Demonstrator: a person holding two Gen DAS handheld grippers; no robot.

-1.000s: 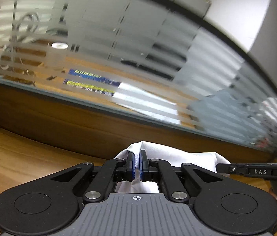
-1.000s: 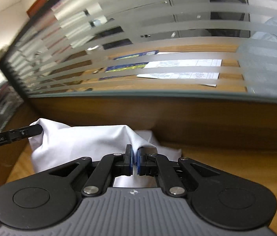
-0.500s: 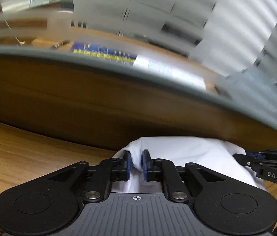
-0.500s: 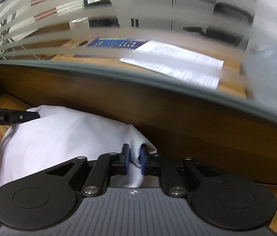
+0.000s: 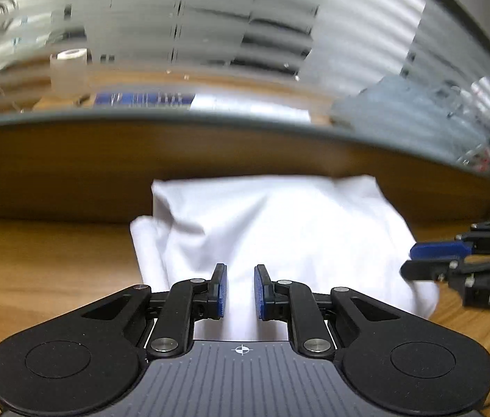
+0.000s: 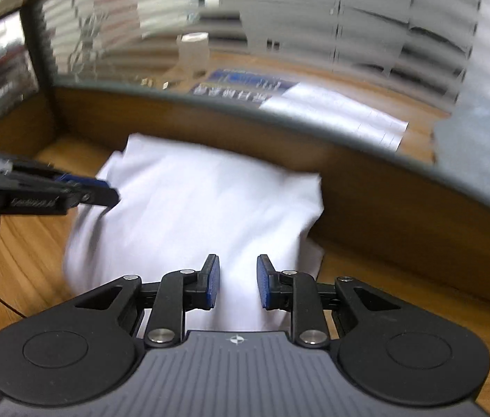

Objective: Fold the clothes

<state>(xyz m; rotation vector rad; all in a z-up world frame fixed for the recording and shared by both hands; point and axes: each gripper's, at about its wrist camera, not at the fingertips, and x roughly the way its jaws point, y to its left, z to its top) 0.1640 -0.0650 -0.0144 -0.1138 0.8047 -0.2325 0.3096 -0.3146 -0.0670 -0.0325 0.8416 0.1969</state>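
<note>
Behind the white garment [image 5: 279,229], a wooden ledge [image 5: 210,160]; frosted glass [image 5: 245,34] above.

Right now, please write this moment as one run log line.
step: fold released | left tool: open, off cloth | right tool: opening, off cloth | folded white cloth garment: lying on wooden desk

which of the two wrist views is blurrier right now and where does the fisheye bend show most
Right wrist view is blurrier: the white cloth has smeared edges, and the left gripper at its corner is streaked. Left wrist view is sharper on the cloth, soft on the right gripper. Distortion shows most in both where the partition ledge bows into an arc.
</note>
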